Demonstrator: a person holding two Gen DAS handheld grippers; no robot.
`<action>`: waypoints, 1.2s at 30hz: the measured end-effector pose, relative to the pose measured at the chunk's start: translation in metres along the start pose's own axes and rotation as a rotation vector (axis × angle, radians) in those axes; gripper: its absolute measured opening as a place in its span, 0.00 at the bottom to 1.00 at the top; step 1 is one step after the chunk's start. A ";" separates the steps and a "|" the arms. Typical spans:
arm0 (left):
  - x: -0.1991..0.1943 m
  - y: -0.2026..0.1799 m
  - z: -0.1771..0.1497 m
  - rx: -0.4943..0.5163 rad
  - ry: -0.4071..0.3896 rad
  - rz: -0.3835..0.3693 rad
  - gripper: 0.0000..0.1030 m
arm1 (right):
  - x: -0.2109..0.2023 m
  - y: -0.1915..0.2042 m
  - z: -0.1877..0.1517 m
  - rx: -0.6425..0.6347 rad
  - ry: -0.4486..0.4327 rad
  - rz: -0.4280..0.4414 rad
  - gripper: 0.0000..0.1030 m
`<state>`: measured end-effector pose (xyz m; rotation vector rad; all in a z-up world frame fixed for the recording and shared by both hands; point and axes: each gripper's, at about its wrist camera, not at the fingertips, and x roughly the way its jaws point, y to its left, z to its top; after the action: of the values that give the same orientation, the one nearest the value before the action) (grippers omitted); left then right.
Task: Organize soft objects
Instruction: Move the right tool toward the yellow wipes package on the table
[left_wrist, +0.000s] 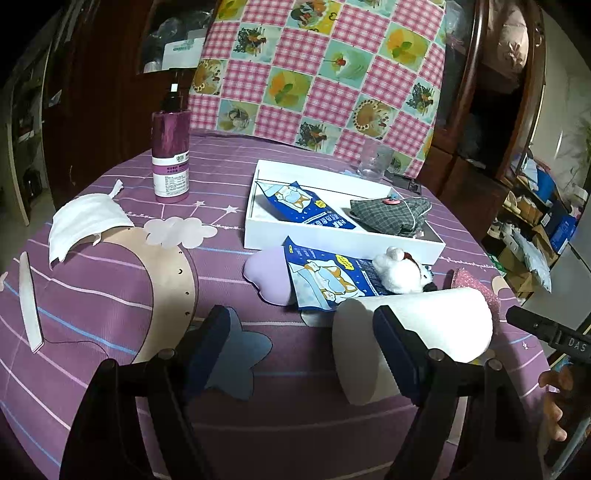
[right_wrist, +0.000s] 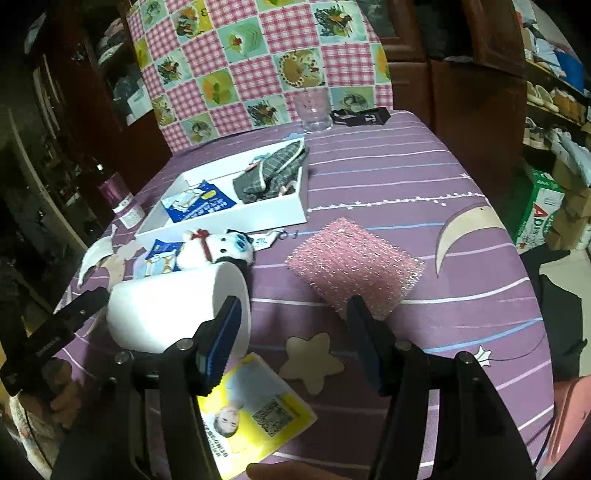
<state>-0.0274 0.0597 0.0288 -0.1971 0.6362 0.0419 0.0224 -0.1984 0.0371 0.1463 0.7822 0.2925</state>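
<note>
The paper roll (left_wrist: 413, 332) lies on its side at the near edge of the bench (left_wrist: 110, 295), light and squashy, best pinched across its middle. The left tongs (left_wrist: 306, 354) gape beside it, gripping nothing; the right tongs (right_wrist: 291, 339) hang half open, empty, near the pink sponge (right_wrist: 354, 266).

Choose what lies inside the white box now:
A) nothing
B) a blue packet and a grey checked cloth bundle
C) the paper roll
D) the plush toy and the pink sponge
B: the white box holds a blue packet and a grey checked cloth bundle.
</note>
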 end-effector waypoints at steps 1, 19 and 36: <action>0.000 0.000 0.000 0.001 0.000 0.001 0.78 | 0.000 0.000 0.000 0.002 0.001 -0.005 0.59; 0.000 0.000 0.000 0.003 -0.001 0.000 0.78 | 0.008 0.007 -0.006 -0.043 0.082 -0.018 0.59; -0.016 -0.015 -0.013 0.057 0.013 0.041 0.78 | 0.002 0.020 -0.020 -0.100 0.124 0.044 0.59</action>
<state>-0.0468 0.0431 0.0305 -0.1290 0.6535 0.0623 0.0053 -0.1781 0.0269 0.0519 0.8864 0.3841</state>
